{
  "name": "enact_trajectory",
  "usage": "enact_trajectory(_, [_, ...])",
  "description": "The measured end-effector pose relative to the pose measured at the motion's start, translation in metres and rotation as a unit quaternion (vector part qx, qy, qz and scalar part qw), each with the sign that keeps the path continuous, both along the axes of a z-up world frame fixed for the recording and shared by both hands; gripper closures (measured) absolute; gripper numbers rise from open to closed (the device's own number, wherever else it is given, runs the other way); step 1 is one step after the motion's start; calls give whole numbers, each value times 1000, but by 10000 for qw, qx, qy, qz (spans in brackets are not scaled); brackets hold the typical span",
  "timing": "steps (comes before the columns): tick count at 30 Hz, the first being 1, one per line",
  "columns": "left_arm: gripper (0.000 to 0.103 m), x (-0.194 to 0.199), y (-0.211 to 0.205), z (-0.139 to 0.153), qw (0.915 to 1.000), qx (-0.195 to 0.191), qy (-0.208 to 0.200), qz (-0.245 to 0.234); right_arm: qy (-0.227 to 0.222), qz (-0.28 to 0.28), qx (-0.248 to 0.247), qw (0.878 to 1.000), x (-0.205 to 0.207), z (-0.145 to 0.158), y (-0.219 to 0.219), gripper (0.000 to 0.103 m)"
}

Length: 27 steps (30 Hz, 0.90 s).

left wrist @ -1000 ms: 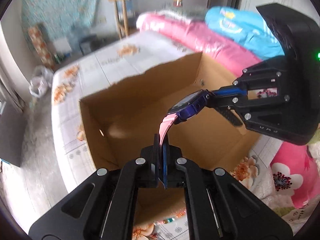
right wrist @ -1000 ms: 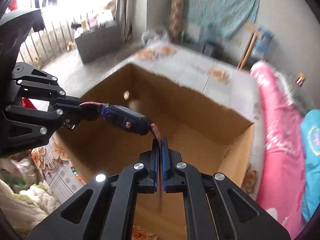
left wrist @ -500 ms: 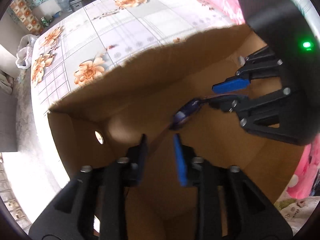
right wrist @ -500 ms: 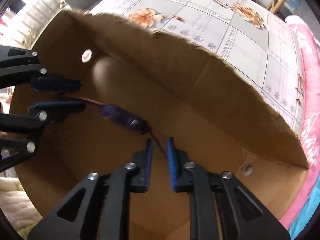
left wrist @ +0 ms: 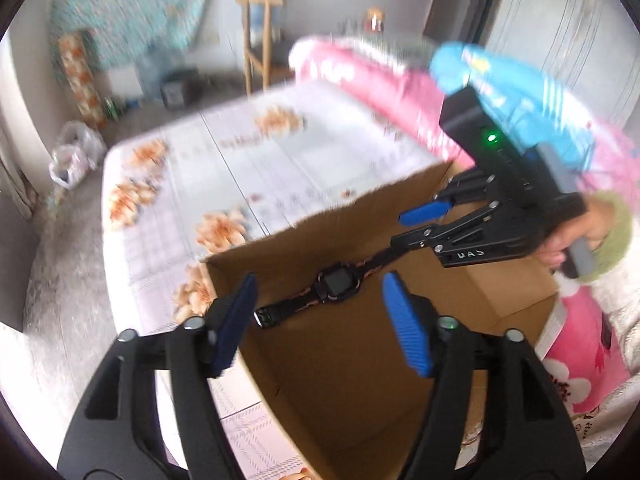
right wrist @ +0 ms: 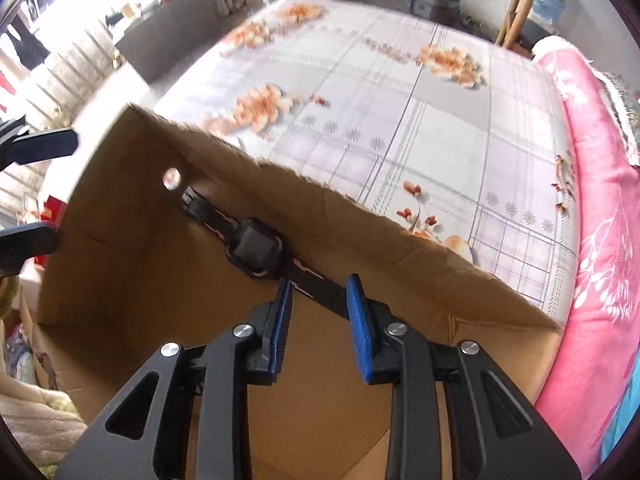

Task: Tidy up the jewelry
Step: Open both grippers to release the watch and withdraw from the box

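Note:
A dark watch point(left wrist: 335, 280) with a black and pink strap lies stretched out inside the open cardboard box point(left wrist: 360, 380), along its far wall point(right wrist: 400, 252). My left gripper point(left wrist: 320, 320) hovers over the box's near corner. Its jaws are opening wide and nothing is between them; the buckle end of the strap lies just beyond the left pad. My right gripper point(right wrist: 318, 316) stands partly open over the watch point(right wrist: 256, 248). The strap's other end runs between its blue pads point(right wrist: 358, 320) without being pressed. In the left wrist view the right gripper point(left wrist: 400, 229) comes in from the right.
The box sits on a bed with a floral sheet point(right wrist: 400, 100). Pink bedding point(right wrist: 592, 240) and a blue pillow point(left wrist: 500, 92) lie along the right. A hand with a green sleeve point(left wrist: 600, 240) holds the right gripper. A wooden stool point(left wrist: 260, 36) stands beyond the bed.
Both grippers were shut on the watch's strap ends above the box. Both have opened and let go, and the watch now lies in the box. The left gripper has drawn back.

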State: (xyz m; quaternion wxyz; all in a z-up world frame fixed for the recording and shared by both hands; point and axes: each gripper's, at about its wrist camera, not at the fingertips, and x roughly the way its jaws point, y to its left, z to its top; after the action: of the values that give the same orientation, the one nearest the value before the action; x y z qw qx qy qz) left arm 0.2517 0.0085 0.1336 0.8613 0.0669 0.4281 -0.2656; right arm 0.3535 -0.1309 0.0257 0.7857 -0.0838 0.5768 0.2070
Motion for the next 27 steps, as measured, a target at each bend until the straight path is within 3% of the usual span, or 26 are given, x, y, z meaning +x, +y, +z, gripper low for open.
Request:
enact_trajectory(3, [20,-26,23,13,9980,-290,-478,295,-520,-229,222,9981,-19,23,-17,67])
enact_trajectory(5, [19,-44,36,17,9955,-443,-632,544,-919,-377,413,9942,-37,49,-27,64])
enact_trajectory(10, [18,-87,59,0,9901,-766,-440,1091,-1455,-603,1178,9805,-103,86,-51,61])
enact_trajectory(13, [18,-113,66,-21,9870,-889,-364,1291,-1329,-565,1556,9772,-152,76,-50,61])
enact_trajectory(17, [18,-138,52,-59,9892,-473,-149,1379,-828,-595,1949,9755,-202,36,-45,61])
enact_trajectory(19, [18,-139,46,-75,9894,-201,4,1435,-667,-853,1832,9771,-209,15,-44,61])
enact_trajectory(22, [18,-130,42,-87,9880,-177,123,1528,-446,-1398,1787,9729,-202,-9,-55,61])
enact_trajectory(27, [18,-112,46,-91,9858,-320,112,1645,-591,-1865,1993,9602,-182,-9,-75,61])
